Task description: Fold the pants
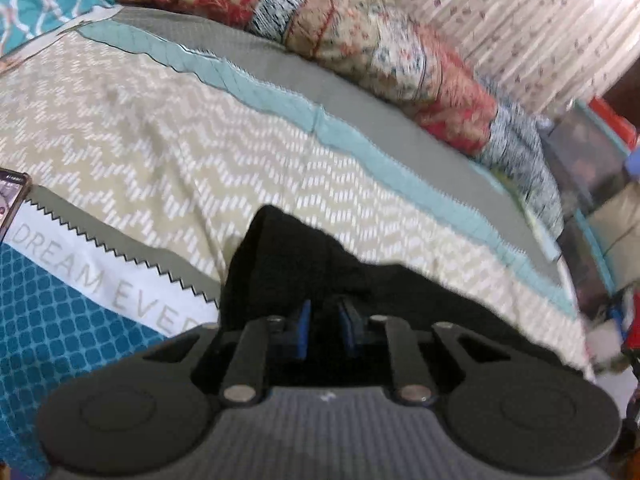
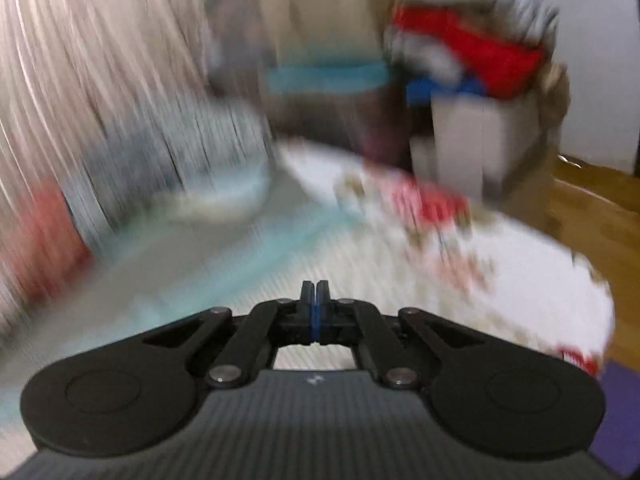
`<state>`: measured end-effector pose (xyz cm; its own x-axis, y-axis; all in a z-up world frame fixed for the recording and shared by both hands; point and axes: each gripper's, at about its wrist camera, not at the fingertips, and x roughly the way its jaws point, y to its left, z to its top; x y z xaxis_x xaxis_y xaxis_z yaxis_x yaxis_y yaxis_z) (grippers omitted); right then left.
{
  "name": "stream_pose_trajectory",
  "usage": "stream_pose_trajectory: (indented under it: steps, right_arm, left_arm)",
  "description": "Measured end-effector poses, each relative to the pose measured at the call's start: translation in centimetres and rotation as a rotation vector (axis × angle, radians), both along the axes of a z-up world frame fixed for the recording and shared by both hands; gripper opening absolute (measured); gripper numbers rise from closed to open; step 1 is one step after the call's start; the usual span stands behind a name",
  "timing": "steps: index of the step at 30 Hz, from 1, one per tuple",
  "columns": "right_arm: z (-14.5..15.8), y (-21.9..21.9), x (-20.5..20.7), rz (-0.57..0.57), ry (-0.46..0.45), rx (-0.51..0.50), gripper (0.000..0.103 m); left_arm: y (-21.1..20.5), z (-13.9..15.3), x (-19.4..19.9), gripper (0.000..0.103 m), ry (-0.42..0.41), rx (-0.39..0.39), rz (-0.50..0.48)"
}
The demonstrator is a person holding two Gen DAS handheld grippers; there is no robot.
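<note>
In the left wrist view the black pants point(image 1: 320, 264) lie bunched on the patterned bedspread point(image 1: 160, 152), right in front of and under my left gripper point(image 1: 324, 320). Its blue-padded fingers stand a little apart with black cloth between and around them; whether they pinch it is unclear. In the right wrist view my right gripper point(image 2: 315, 292) is shut with the pads pressed together and nothing between them, held above the bed. That view is heavily blurred and shows no pants.
A phone point(image 1: 12, 200) lies at the bed's left edge. Red floral pillows or quilts point(image 1: 380, 48) line the far side by a curtain point(image 1: 520, 20). Stacked boxes and red cloth point(image 2: 472, 52) stand past the bed's end beside wooden floor point(image 2: 592, 216).
</note>
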<state>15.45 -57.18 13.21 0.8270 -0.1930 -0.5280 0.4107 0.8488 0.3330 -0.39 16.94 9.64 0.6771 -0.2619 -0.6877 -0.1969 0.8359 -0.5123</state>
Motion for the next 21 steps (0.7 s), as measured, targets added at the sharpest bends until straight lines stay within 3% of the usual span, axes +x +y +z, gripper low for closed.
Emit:
stream_pose_trajectory:
  steps: [3,5,6,8,9,12,14,16,18,19,20,21]
  right_arm:
    - [4.6,-0.6,-1.9,-0.04,-0.106,-0.077,0.002]
    - [4.6,-1.2,-2.2,-0.033,-0.062,-0.105,0.008]
    - [3.6,-1.3,-1.8,-0.005,-0.002,-0.102,0.01]
    - [-0.3,-1.2,-0.2,0.101,0.177,-0.065,0.033]
    - [-2.4,-0.5,0.2,0.12,0.245,-0.082,0.037]
    - [-6.6,1.6,1.3,0.17,0.338,-0.175,0.042]
    - [-8.5,2.5,2.3,0.194,0.373,-0.21,0.051]
    - [-9.5,3.1,3.5,0.188,0.405,-0.263,0.053]
    - [-10.2,3.0,4.5,0.187,0.432,-0.284,0.053]
    - [-10.6,2.8,4.6,0.203,0.447,-0.282,0.05]
    - [-10.9,3.0,4.7,0.226,0.461,-0.285,0.028]
    - [-10.9,3.3,4.8,0.252,0.471,-0.288,0.027]
  left_arm:
    - [0.7,0.6,-0.4,0.015,-0.014,-0.048,0.014]
    - [0.4,0.3,-0.7,0.015,-0.008,-0.041,0.012]
    - [0.3,0.1,-0.6,0.015,-0.002,-0.036,0.011]
    - [0.0,-0.3,-0.7,0.015,0.019,-0.042,0.016]
    - [-0.2,-0.4,-0.8,0.015,0.025,-0.046,0.019]
    - [-0.8,-0.4,-0.8,0.02,0.05,-0.02,0.017]
    - [-1.0,-0.3,-0.7,0.029,0.068,0.001,0.018]
    - [-1.2,-0.3,-0.4,0.056,0.077,-0.003,0.014]
    - [-1.4,-0.6,0.0,0.064,0.088,-0.018,0.019]
    - [-1.6,-0.9,0.2,0.062,0.089,-0.024,0.013]
    - [-1.8,-1.2,0.5,0.058,0.093,-0.026,0.008]
    - [-2.0,-1.5,0.8,0.038,0.105,-0.017,0.007]
